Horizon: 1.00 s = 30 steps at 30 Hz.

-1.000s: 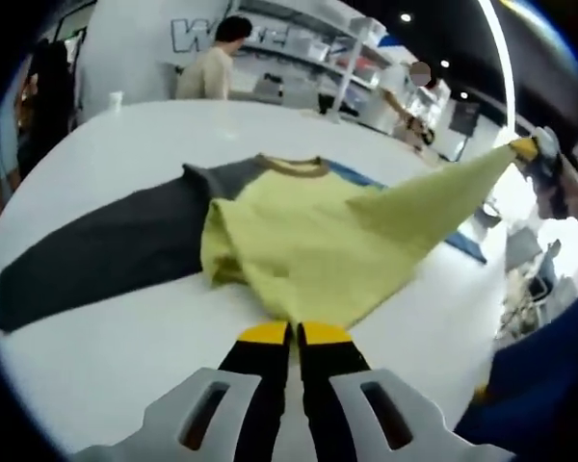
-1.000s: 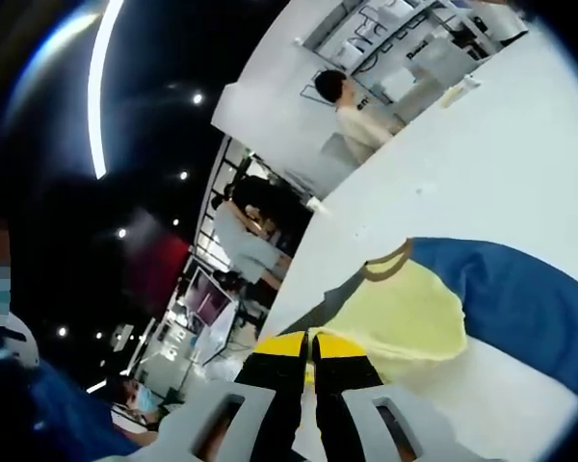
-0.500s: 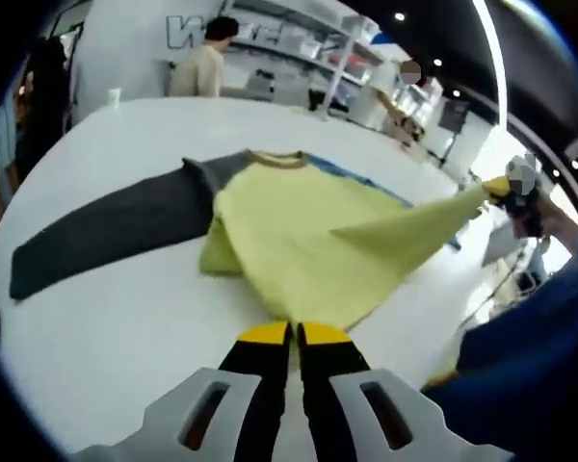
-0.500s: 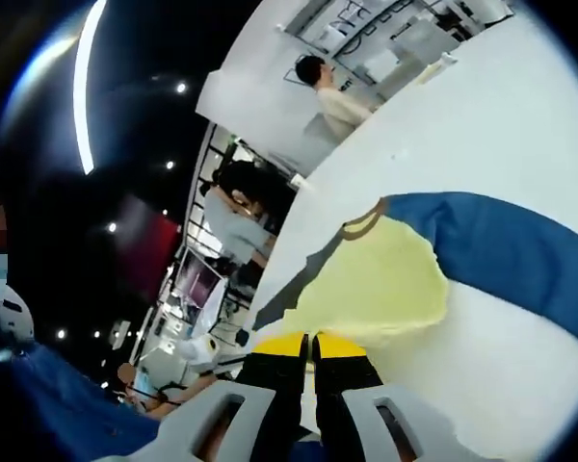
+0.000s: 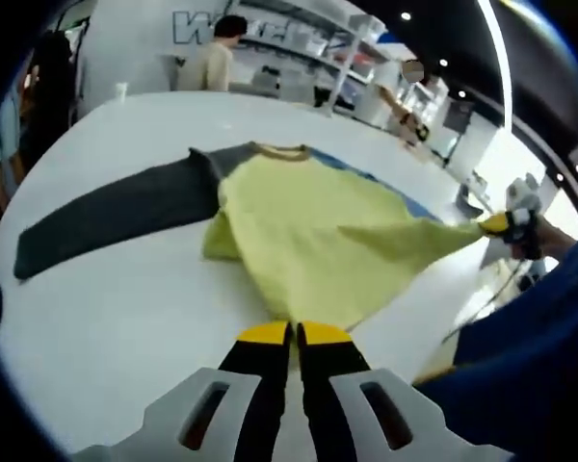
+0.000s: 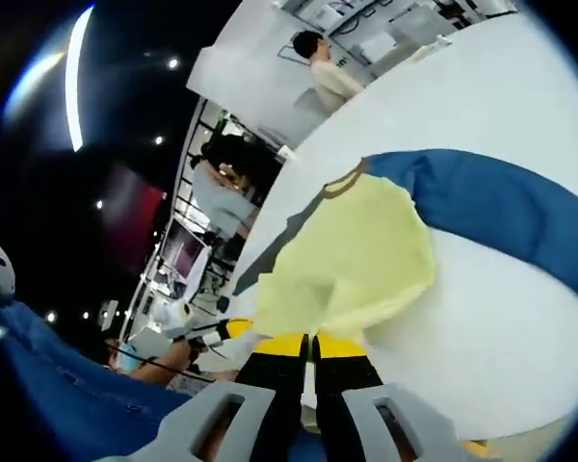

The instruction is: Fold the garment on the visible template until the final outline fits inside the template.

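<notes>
White and round, the desk (image 5: 106, 318) fills most of the left gripper view, with shelving and a person (image 5: 212, 60) standing beyond its far edge. We see the garment (image 5: 299, 231) lying across the middle of the desk: a yellow body, a dark grey sleeve (image 5: 116, 212) stretched flat toward the left edge, and a strip of blue showing along its far side. Our left tool (image 5: 295, 336) has its jaws together, pinching the near yellow hem. At the right edge the right tool (image 5: 506, 223) grips another corner of the yellow cloth and holds it stretched out, raised off the desk.

From the right gripper view we look across the same desk (image 6: 482, 318), tilted. Our right tool (image 6: 310, 344) has its jaws pressed together on the yellow cloth (image 6: 356, 265), which is bunched just ahead of them. A blue sleeve (image 6: 491, 207) lies flat toward the right. We see the left tool (image 6: 233, 328) just left of our jaws, at the cloth's edge.
</notes>
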Motion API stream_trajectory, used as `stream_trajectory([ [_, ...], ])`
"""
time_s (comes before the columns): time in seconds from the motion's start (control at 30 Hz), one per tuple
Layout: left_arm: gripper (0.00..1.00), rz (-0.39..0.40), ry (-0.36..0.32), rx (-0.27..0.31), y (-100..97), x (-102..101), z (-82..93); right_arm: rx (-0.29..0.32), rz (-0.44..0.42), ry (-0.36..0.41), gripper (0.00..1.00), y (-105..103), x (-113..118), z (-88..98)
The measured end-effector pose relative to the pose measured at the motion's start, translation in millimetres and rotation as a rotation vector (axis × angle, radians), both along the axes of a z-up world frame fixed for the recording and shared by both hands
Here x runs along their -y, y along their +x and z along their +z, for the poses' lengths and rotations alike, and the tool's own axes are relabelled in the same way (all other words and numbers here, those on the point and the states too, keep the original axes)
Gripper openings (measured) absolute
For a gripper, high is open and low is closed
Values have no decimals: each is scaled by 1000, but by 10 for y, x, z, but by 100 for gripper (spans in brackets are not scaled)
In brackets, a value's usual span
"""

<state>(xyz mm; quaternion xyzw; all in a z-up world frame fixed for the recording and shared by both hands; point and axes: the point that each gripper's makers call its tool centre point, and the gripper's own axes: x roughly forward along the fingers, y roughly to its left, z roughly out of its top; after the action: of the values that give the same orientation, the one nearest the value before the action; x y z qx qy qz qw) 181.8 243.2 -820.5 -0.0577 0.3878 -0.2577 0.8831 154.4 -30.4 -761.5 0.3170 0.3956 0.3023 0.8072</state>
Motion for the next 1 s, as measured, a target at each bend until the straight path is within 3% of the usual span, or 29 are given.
stream_trajectory([
  [0.4, 1, 15, 8, -3, -90, -107, -19, -41, 24, -88, 0, -185, 80, -411],
  [1.0, 1, 12, 19, -27, -237, -106, -33, -84, 8, -83, 0, -371, 162, -575],
])
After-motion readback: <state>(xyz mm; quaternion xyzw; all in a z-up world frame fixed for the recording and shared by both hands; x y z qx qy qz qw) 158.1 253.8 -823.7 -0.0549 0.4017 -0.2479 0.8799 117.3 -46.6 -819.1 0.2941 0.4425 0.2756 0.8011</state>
